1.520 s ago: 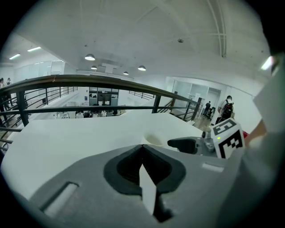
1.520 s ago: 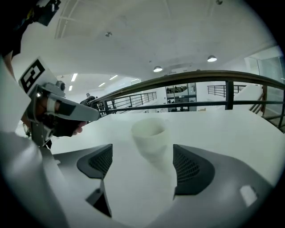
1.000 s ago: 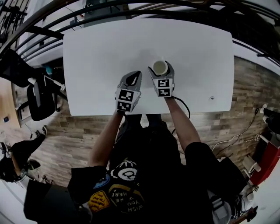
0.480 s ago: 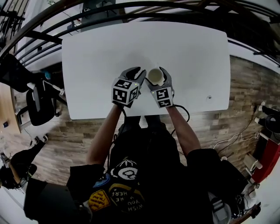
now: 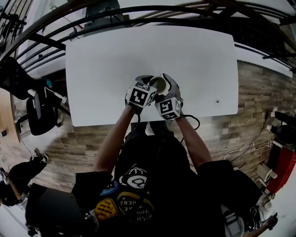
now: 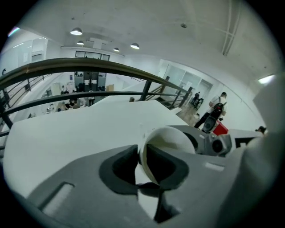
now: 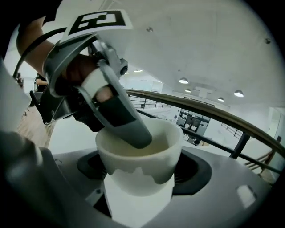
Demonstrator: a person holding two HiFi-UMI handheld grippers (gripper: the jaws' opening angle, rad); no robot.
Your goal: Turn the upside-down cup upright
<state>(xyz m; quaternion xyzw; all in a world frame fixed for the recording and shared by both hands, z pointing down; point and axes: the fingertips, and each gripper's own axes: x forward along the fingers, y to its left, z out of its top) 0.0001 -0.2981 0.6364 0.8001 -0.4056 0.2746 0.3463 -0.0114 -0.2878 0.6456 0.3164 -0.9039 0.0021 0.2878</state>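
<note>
The white rectangular tabletop (image 5: 101, 60) is lying almost bare, so there is open room on every side of the work. The two tools are meeting over its near half, a little in from the near edge where the person is standing. Beyond the far edge a dark curved railing (image 5: 138, 11) is running across. A black office chair (image 5: 39, 109) is sitting off the left edge, and wood-plank flooring (image 5: 259, 88) is showing past the right one.

The right gripper (image 7: 140, 185) is clamping the cream ceramic cup (image 7: 140, 156) by its sides, its jaws spread wide around it. It is holding the cup over the tabletop with the mouth tipping up and toward the left gripper (image 6: 141, 171). That one's jaws are opening, partly spread and straddling the cup's rim without visibly pinching it. One finger (image 7: 122, 113) is dipping inside the cup and the other is sitting outside the wall. That finger is the only thing showing inside the cup.
</note>
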